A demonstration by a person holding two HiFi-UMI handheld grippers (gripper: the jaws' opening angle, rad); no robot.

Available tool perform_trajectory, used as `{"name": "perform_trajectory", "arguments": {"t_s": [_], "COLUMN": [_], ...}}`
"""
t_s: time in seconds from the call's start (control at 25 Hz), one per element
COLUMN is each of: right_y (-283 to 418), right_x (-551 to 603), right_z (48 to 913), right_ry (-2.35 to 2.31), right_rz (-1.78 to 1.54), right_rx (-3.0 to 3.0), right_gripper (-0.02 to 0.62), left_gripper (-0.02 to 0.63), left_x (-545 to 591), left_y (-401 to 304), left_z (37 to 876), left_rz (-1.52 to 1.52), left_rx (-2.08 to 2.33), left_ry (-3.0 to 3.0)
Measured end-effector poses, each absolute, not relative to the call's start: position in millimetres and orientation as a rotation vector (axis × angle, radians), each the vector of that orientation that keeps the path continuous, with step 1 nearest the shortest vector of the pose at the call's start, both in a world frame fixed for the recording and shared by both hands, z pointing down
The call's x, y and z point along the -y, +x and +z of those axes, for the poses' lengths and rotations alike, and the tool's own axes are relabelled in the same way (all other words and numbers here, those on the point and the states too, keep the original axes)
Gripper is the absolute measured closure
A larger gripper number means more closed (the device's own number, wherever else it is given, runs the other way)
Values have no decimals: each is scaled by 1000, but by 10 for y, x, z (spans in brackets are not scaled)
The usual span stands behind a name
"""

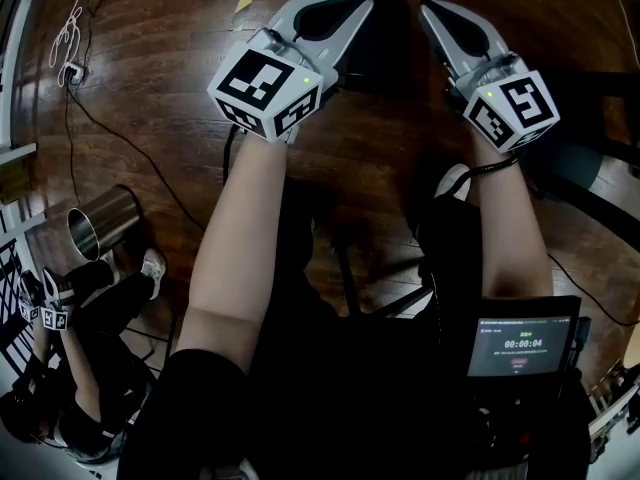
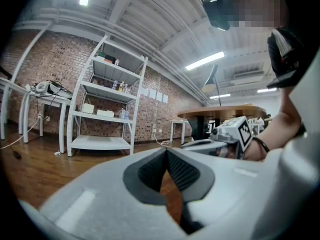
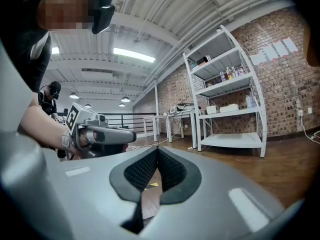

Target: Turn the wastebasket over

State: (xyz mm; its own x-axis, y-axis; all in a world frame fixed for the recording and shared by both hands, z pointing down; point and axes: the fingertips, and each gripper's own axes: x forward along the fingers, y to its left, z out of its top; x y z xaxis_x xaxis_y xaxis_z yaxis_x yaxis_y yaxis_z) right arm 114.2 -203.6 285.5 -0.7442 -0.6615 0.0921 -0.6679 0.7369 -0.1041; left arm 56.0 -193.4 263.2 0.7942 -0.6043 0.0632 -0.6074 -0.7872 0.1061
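Head view, looking steeply down onto a wooden floor [image 1: 150, 48]. The left claw [image 1: 366, 2] and the right claw [image 1: 426, 8] are held side by side, level and pointing away from the body, each carried on a bare forearm; they are near one another but not touching. In each gripper view the two padded tips are seen pressed together, with only a narrow slit lower down through which floor is visible; nothing is pinched in either claw. The wastebasket [image 1: 103, 223], a shiny metal cylinder, is seen at the lower left of the head view, its open mouth turned toward the lower left. It is well apart from both claws and lies just beside the leg of a second person [image 1: 90, 368]. A dark cable [image 1: 120, 138] is trailed across the floor above it. A white shelf unit [image 2: 107, 109] is shown against a brick wall [image 2: 45, 64]. A small screen [image 1: 522, 346] is lit at the lower right.
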Motion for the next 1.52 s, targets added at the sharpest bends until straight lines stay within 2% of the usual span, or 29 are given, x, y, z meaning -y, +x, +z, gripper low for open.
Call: {"name": "perform_trajectory", "arguments": {"t_s": [0.4, 0.6, 0.8, 0.88, 1.32, 1.52], "right_y": [1279, 1586, 2005, 2022, 1787, 1646], "right_x": [2115, 2354, 2297, 2247, 1734, 1356], "right_z": [3267, 3451, 4189, 4414, 5320, 5775], "right_ry": [1239, 1528, 2114, 2204, 2265, 2257], "right_rz": [547, 1055, 1863, 2034, 2277, 2345], "right_rx": [2867, 2935, 2682, 2605, 2386, 2231], "right_gripper": [586, 586, 586, 586, 581, 526], "left_gripper": [605, 606, 606, 606, 606, 606], "left_x": [1927, 1991, 1992, 1975, 2024, 2042], "left_y": [425, 455, 356, 331, 248, 225], "left_z": [2490, 2460, 2379, 2379, 2383, 2368], "left_rz": [-24, -41, -109, -114, -141, -158], "left_rx": [983, 986, 991, 988, 1008, 1012], "left_ry": [2862, 2849, 2831, 2830, 2801, 2791]}}
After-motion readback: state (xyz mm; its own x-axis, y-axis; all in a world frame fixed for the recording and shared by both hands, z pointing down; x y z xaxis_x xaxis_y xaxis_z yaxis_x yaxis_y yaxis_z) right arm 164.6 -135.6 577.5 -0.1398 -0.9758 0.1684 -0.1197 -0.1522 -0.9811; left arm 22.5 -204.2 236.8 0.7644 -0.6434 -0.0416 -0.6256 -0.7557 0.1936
